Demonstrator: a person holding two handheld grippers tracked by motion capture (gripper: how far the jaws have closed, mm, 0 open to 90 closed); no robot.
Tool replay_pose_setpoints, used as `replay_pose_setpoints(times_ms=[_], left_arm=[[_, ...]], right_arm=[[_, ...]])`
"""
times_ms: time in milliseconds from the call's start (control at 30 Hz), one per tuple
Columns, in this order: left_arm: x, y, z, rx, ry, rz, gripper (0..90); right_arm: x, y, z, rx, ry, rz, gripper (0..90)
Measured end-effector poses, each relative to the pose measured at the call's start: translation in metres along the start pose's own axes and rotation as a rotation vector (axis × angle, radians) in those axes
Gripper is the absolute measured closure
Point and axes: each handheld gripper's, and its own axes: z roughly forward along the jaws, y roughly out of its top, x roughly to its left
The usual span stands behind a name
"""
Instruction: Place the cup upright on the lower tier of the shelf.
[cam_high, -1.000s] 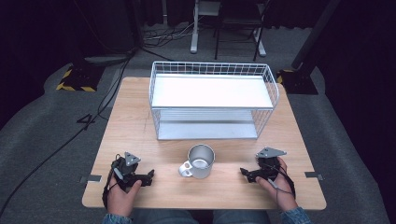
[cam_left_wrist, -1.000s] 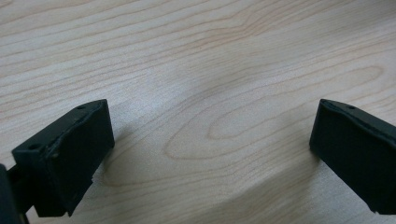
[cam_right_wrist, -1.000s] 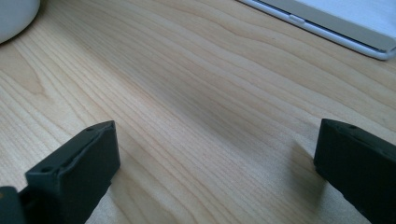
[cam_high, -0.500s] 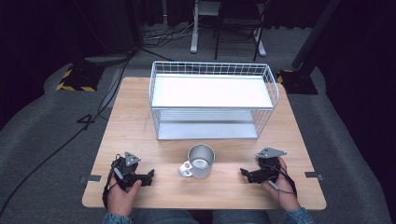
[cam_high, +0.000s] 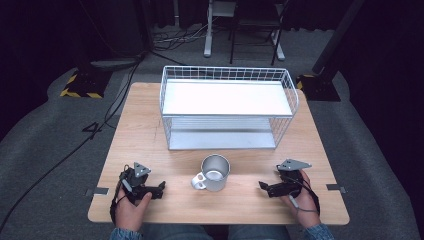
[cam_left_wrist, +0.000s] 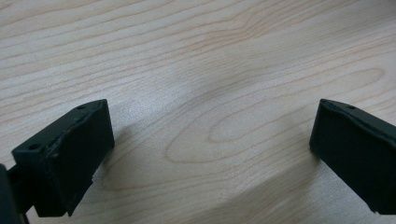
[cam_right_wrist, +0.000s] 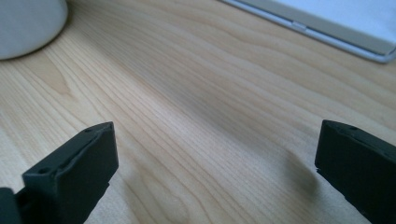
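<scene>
Two grippers rest on the wooden table, one at each near corner, and a metal mug stands between them near the front edge. From the high view, the left gripper lies at about eight o'clock from the mug and the right gripper at about four o'clock, both well apart from it and pointing inward toward it. The mug is upright, its handle turned to about eight o'clock. Behind it, at twelve o'clock, stands a white wire rack with two shelves.

The left gripper view adds what the high view cannot settle: its jaws stand wide apart over bare wood grain, with nothing between them. The right gripper view likewise has its jaws spread wide and empty, with the mug's pale side at the upper left corner and the rack's base edge at upper right.
</scene>
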Motion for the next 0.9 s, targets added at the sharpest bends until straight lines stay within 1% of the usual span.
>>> replay_pose_setpoints(times_ms=[133, 233, 400, 433, 667, 767, 900], left_arm=[[0.000, 0.000, 0.000, 0.000, 0.001, -0.001, 0.1], [0.000, 0.001, 0.000, 0.001, 0.000, 0.004, 0.1], [0.000, 0.001, 0.000, 0.004, 0.001, 0.004, 0.1], [0.000, 0.001, 0.001, 0.002, 0.002, 0.002, 0.1], [0.000, 0.001, 0.001, 0.001, 0.003, 0.004, 0.1], [0.000, 0.001, 0.001, 0.001, 0.001, 0.001, 0.0], [0.000, 0.001, 0.001, 0.001, 0.003, 0.003, 0.1]], right_arm=[[0.002, 0.003, -0.006, -0.035, -0.006, -0.010, 0.0], [0.004, 0.006, -0.011, -0.058, 0.001, -0.019, 0.0], [0.013, 0.015, -0.020, -0.103, 0.025, -0.023, 0.0], [0.013, 0.015, -0.020, -0.103, 0.025, -0.023, 0.0], [0.026, 0.029, -0.028, -0.162, 0.062, -0.049, 0.0], [0.033, 0.034, -0.030, -0.178, 0.077, -0.062, 0.0], [0.041, 0.039, -0.032, -0.181, 0.094, -0.075, 0.0]])
